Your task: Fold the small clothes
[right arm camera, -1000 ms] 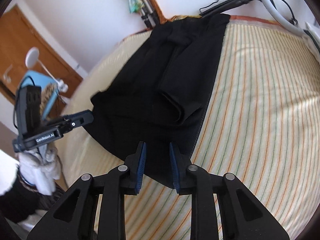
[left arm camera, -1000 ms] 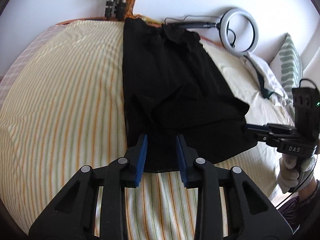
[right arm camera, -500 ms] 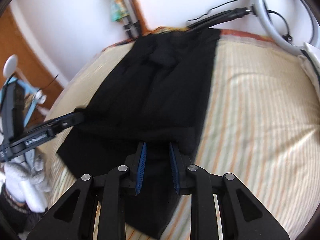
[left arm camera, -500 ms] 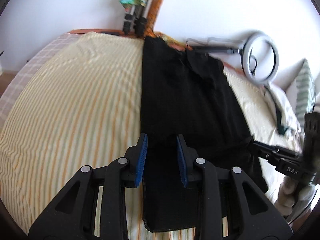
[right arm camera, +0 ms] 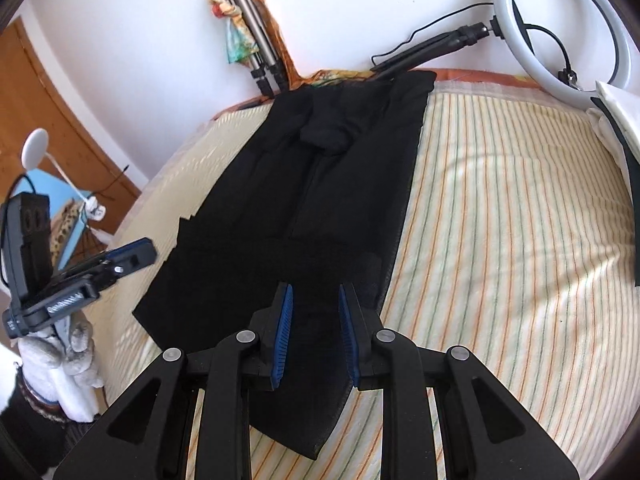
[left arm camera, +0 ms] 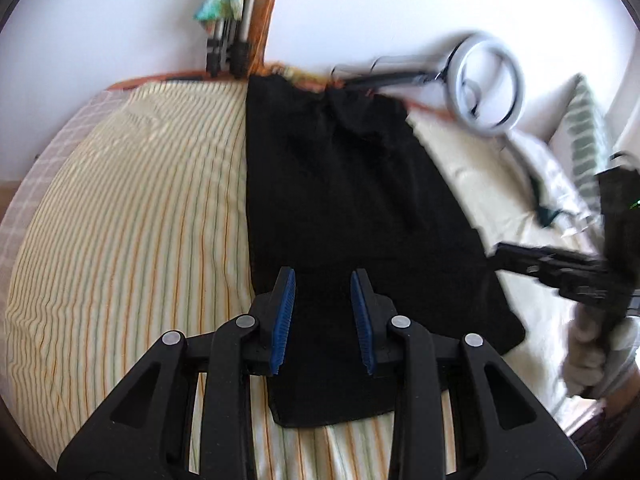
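Note:
A black garment lies spread lengthwise on the striped bed sheet, from the headboard toward me. It also shows in the right wrist view. My left gripper is open and empty above the garment's near end. My right gripper is open and empty above the garment's near hem. The right gripper also shows at the right of the left wrist view, at the garment's right edge. The left gripper shows at the left of the right wrist view, just off the garment's left edge.
A ring light on a stand and a folded tripod lean at the headboard. A pillow and white cloth lie at the bed's right. A wooden door and a lamp stand left.
The garment's near end, bunched up a second ago, now lies stretched flat toward me. Both grippers have drawn back toward the near edge and stayed open.

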Motion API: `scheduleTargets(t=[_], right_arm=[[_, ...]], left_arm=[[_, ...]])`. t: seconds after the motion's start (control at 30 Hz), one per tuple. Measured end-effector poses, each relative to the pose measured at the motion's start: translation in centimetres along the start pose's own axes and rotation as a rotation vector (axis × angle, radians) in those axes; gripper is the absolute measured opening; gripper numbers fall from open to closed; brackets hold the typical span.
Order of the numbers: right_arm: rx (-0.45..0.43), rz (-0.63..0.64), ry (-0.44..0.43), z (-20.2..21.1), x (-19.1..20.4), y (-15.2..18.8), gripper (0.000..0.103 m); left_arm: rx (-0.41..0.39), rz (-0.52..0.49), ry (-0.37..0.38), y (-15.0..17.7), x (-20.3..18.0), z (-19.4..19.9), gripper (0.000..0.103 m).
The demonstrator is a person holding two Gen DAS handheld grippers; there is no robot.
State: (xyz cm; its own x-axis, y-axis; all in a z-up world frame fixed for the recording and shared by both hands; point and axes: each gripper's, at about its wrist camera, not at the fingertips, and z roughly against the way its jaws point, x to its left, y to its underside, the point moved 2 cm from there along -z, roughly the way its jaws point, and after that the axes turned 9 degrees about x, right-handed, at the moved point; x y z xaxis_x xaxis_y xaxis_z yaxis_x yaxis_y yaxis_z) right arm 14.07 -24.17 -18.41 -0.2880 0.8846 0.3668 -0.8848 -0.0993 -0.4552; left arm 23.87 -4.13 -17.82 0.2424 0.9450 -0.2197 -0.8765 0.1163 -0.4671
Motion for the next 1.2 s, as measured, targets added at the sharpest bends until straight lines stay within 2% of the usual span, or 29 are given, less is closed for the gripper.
scheduleTargets(t=[0.07,0.13,0.2,0.27,0.33,0.47,0.63,0.83,0.87,0.9,0.97,1.1,1.2], right_arm=[[0.003,-0.002,0.009,0.1,0.0,-0.2,0.022],[0.006,0.022,0.039,0.4,0.2,-0.6,0.023],[-0.007,0.063,0.096,1.1,0.7,-0.9,0.026],[-0.021,0.088,0.131,1.6,0.9,-1.3,0.04],[-0.042,0.106,0.146,2.2,0.7,-1.9,0.045],[-0.071,0.113,0.173,3.2,-1.0,-4.5,0.046],[-0.041,0.051,0.117,2.0,-4.6,-8.4,0.046],[-0.061,-0.078,0.057,-1.0,-9.8,-14.4,0.046],[-0.067,-0.097,0.045,-1.5,-10.6,-15.4,0.046],[-0.076,-0.118,0.04,-2.1,-11.6,-16.6,0.046],[-0.086,-0.14,0.04,-2.9,-12.6,-18.1,0.046],[-0.093,-0.184,0.028,-5.0,-14.6,-20.6,0.046],[-0.09,-0.206,0.013,-6.5,-15.6,-21.7,0.046]], left_arm=[[0.02,0.04,0.002,-0.4,0.1,-0.6,0.029],[0.006,0.059,-0.002,-1.6,0.0,-0.1,0.029],[-0.027,0.043,-0.012,-3.4,-0.4,0.9,0.029],[-0.049,0.031,-0.013,-5.0,-0.4,1.6,0.029],[-0.055,0.026,-0.009,-6.8,-0.4,1.9,0.029],[-0.055,-0.014,-0.037,-9.5,0.0,1.0,0.029],[-0.041,-0.025,-0.01,-12.0,1.1,-1.3,0.029],[-0.034,-0.058,0.039,-16.9,0.6,-5.4,0.029],[-0.033,-0.066,0.046,-17.8,0.3,-6.2,0.03],[-0.031,-0.07,0.05,-18.8,0.0,-7.0,0.037],[-0.03,-0.07,0.07,-20.4,-0.5,-8.6,0.044],[0.001,-0.065,0.106,-22.9,-1.4,-12.1,0.044],[0.022,-0.073,0.099,-23.5,-2.0,-14.2,0.044]])
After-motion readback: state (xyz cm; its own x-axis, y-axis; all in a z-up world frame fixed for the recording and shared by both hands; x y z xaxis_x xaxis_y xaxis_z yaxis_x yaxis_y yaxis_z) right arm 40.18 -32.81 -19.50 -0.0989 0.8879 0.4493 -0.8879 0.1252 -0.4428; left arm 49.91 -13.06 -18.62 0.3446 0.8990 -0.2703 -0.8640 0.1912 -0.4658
